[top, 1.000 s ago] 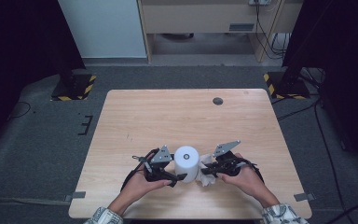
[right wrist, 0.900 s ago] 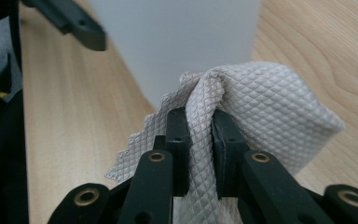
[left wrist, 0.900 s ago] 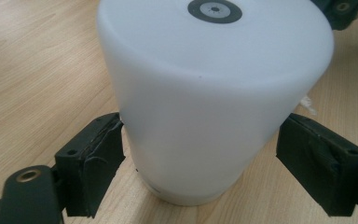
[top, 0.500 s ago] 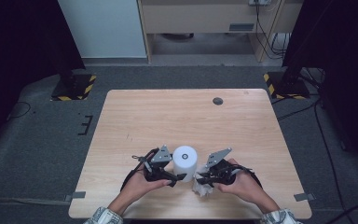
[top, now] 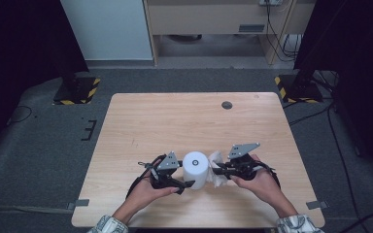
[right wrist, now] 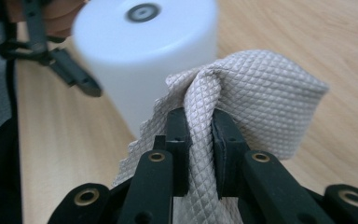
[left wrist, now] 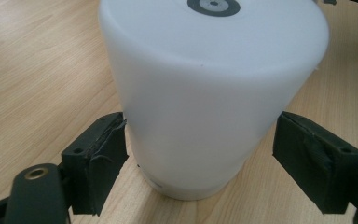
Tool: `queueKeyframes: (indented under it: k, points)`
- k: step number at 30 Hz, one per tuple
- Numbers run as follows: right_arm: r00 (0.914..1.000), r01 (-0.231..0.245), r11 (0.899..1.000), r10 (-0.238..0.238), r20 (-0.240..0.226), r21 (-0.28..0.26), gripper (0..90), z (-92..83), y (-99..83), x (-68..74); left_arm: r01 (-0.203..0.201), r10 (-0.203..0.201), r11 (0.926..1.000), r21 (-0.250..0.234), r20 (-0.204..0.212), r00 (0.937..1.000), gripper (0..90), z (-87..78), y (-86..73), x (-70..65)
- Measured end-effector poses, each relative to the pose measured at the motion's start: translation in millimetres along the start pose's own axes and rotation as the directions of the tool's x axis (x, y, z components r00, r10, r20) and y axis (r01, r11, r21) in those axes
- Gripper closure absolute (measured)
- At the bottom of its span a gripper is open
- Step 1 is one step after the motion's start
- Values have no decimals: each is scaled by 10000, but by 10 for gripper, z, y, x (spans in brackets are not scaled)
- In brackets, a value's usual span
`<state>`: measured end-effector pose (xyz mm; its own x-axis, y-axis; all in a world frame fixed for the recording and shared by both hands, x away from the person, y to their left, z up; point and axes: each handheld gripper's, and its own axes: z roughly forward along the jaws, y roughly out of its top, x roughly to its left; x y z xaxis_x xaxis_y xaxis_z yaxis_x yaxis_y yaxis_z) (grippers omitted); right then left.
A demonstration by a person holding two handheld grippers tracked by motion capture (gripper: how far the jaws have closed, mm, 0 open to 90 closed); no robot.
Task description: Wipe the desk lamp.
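A: Cloth (right wrist: 242, 98), first entry: we count one, a pale quilted wipe bunched in our right gripper (right wrist: 200, 126), jaws pinched tight on its fold. It sits at the near edge of the table (top: 175, 116), pressed up beside the white cylinder (top: 195, 169).

B: Agreed. We judge it soft and limp, light, likely to sag and trail wherever it is not pinched. The textured weave should give decent grip. Taking it by a gathered fold, as now, looks right; a single edge might slip out.

A: Cylinder next. One of them, upright, smooth matte sides, a small dark ring on top. Our left gripper (left wrist: 200, 158) straddles its lower wall. Its jaws have just been closing a little; one pad (left wrist: 100, 158) touches the side, the other stands just clear, so we log it as wide apart and not clamped.

B: We'd guess rigid plastic, fairly light, slick enough to turn or skid under wiping. Best held low on the wall, opposite sides.

A: Farther off, one small dark round inset (top: 227, 105) near the far edge. Two grippers, two hands.
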<state>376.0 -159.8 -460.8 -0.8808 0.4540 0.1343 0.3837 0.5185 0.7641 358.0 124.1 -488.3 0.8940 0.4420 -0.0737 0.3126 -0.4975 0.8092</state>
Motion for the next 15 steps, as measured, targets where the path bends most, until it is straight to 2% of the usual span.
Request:
queueKeyframes:
  k: [2,4,8,11,15]
  points:
    - [9999,-111,9999,111,71,-2,793,11,9,-41,-32,32,10000,15,36,10000,173,10,5,-10]
    - [9999,-120,9999,120,-52,30,792,42,12,-50,-59,59,10000,29,47,10000,172,14,7,-19]
    - [9997,34,9998,-31,-225,172,793,63,-18,-8,-86,85,9999,55,194,9998,168,6,4,-38]
    - [9990,212,9989,-195,-412,410,792,35,-80,27,-258,254,9996,85,424,9988,165,9,5,-80]
    - [9999,59,9989,-54,-103,473,792,-64,-110,-31,-284,279,9996,86,553,9981,162,-11,3,-105]
